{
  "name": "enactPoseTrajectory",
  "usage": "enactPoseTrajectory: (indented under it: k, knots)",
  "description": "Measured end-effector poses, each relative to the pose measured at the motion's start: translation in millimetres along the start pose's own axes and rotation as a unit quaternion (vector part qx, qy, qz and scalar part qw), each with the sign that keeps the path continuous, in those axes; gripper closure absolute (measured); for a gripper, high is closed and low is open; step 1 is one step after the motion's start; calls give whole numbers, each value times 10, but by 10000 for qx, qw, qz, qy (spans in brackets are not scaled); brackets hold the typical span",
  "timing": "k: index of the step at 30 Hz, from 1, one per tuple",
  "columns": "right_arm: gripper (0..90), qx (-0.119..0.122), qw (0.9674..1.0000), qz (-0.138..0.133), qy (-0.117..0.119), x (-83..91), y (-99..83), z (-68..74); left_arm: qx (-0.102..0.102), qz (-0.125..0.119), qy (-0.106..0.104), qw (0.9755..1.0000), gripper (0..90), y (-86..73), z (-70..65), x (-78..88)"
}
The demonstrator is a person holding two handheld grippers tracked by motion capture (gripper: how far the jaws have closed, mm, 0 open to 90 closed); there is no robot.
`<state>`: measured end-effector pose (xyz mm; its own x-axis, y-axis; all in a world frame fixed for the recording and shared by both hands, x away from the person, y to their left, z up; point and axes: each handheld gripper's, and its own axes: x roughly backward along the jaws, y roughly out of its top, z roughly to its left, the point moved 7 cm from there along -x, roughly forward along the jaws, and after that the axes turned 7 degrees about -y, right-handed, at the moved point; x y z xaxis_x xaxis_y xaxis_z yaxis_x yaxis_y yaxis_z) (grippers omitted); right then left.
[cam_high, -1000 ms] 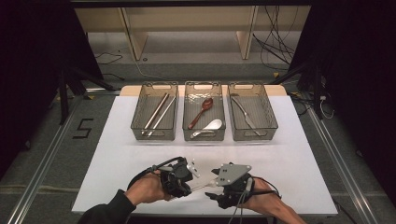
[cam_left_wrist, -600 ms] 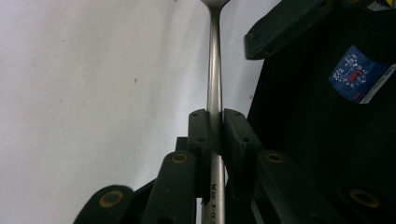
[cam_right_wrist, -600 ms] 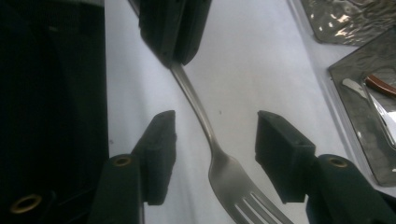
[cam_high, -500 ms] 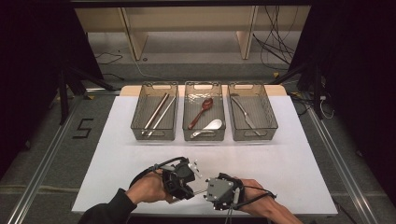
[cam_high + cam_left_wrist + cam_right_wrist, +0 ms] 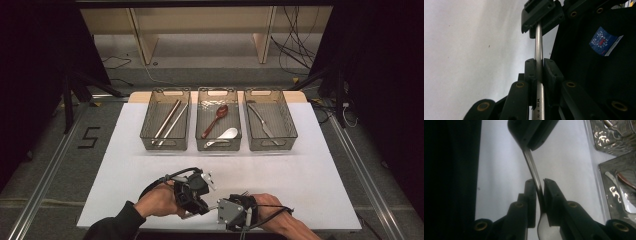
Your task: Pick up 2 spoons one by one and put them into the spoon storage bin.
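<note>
Clear plastic bins (image 5: pixel 166 141): three, side by side on the white surface (image 5: pixel 310 170)
Metal chopsticks (image 5: pixel 169 121): two, in the left bin
Spoons in the middle bin: two, one dark red (image 5: pixel 216 118), one white (image 5: pixel 223 137)
Table knife (image 5: pixel 261 121): one, in the right bin
Metal spoon (image 5: pixel 538 50) held between both tools: one
Tools: two, left tool (image 5: pixel 201 204), right tool (image 5: pixel 222 210)

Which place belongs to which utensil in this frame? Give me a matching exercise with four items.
Things:
1. pair of long silver metal chopsticks
2. red-brown wooden spoon
3. silver metal table knife
4. slim silver metal utensil

Places:
A. right clear plastic bin
B. gripped by both the left claw and the right claw
C. left clear plastic bin
D. middle clear plastic bin

Pairs: 1-C, 2-D, 3-A, 4-B.
The right claw's jaws have just been closing on the utensil.
</note>
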<state>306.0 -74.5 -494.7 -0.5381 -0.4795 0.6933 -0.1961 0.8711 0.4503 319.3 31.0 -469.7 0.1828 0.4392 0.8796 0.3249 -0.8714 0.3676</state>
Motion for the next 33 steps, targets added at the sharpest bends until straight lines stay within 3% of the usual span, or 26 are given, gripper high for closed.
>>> enactPoseTrajectory:
  k: [3,7,9,11,13,16,19,23,25,28,33]
  knots:
    - [875,301,9995,-6,-7,-4,-12,37,57,-90,-101,9999,808,2,4,16]
    - [882,311,9995,-31,45,21,-18,13,114,-223,-254,9994,798,5,20,41]
    - [883,274,9996,-17,35,24,-20,10,144,-320,-171,9992,692,11,35,65]
    - [883,296,9996,2,26,28,-35,-14,29,-420,-74,9991,630,8,50,103]
    - [883,190,9998,25,-32,36,-51,-44,5,-548,154,9984,526,9,74,148]
    - [883,125,9998,85,-110,45,-103,-120,89,-848,374,9957,424,4,128,239]
    - [883,-93,9996,194,-178,56,-173,-190,172,-1184,626,9908,351,-29,212,339]
    - [883,-322,9987,283,-257,68,-251,-267,439,-1686,861,9809,305,-99,325,477]
    - [883,-386,9983,329,-285,68,-290,-310,465,-1893,980,9759,285,-123,370,548]
    - [882,-558,9970,407,-343,68,-350,-366,620,-2238,1038,9671,262,-147,410,603]
    - [882,-805,9945,487,-452,98,-473,-510,742,-2558,1098,9576,237,-215,464,618]
